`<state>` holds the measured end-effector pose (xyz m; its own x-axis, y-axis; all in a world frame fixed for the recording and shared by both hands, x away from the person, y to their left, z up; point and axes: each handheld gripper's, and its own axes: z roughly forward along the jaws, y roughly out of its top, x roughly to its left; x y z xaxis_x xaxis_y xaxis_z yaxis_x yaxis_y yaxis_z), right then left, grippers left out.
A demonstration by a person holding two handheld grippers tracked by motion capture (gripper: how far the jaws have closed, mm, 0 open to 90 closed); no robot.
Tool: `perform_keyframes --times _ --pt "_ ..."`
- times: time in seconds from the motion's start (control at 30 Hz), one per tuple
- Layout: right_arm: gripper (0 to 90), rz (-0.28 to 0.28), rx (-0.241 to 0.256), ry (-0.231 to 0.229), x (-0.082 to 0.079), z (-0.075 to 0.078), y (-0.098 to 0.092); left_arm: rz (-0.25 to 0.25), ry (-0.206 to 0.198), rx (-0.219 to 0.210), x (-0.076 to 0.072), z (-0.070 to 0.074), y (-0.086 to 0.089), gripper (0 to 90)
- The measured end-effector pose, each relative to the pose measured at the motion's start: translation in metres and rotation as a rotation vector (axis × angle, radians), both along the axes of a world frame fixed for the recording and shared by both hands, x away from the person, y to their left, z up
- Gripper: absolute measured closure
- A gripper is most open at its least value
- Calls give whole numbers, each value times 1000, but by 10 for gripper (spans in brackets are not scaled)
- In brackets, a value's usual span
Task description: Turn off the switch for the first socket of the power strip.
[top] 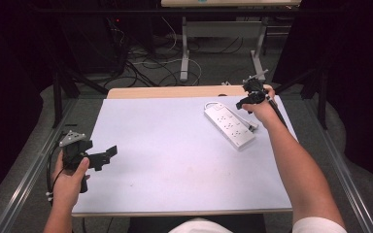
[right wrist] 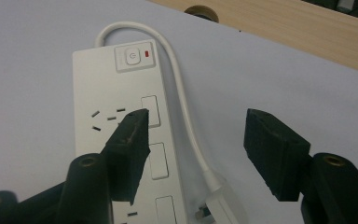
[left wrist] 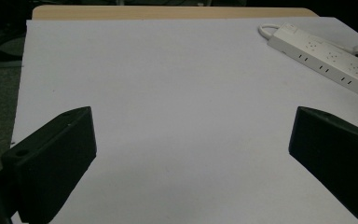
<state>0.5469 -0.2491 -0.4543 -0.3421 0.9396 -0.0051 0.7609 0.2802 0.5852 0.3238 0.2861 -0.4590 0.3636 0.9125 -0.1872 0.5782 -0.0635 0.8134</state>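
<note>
Down at the near left corner of the table [top: 126, 92], the left gripper [top: 106, 156] is held in the person's left hand [top: 68, 182], sitting just over the left edge of the white sheet [top: 175, 155] that covers most of the tabletop. Its jaws are spread wide with nothing but bare sheet between them, which you can see nicely in the left gripper view, where the gripper [left wrist: 191, 158] looks across the sheet toward the far right. Moving further out, the middle of the sheet has nothing on it. Over on the far right lies a white power strip [top: 229, 124], flat on the sheet and angled so one end points to the far left. It has a switch with a small red light [right wrist: 148, 53] at the far end, a row of sockets, and its white cord [right wrist: 182, 100] loops out of that end and runs back along its right side to the plug [right wrist: 216, 205] lying beside it. The right gripper [top: 245, 103] hovers just at the strip's far right, held in the right hand [top: 264, 110], jaws apart and gripping nothing; in the right gripper view the gripper [right wrist: 196, 135] has the cord showing in the gap between its jaws.
</note>
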Motion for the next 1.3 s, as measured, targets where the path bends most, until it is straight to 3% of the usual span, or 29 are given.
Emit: perform_keyframes --times 0.17,0.83,1.17,1.3 --pt "462 3 -6 19 5 -6 0 2 -1 1 0 1 1 6" --pt "711 -28 32 13 16 -23 11 8 -1 -1 -1 1 4 8" --pt "820 -49 49 73 20 -33 17 12 -2 0 -1 2 5 12" --pt "843 -26 46 72 21 -37 19 13 1 2 -2 1 5 12"
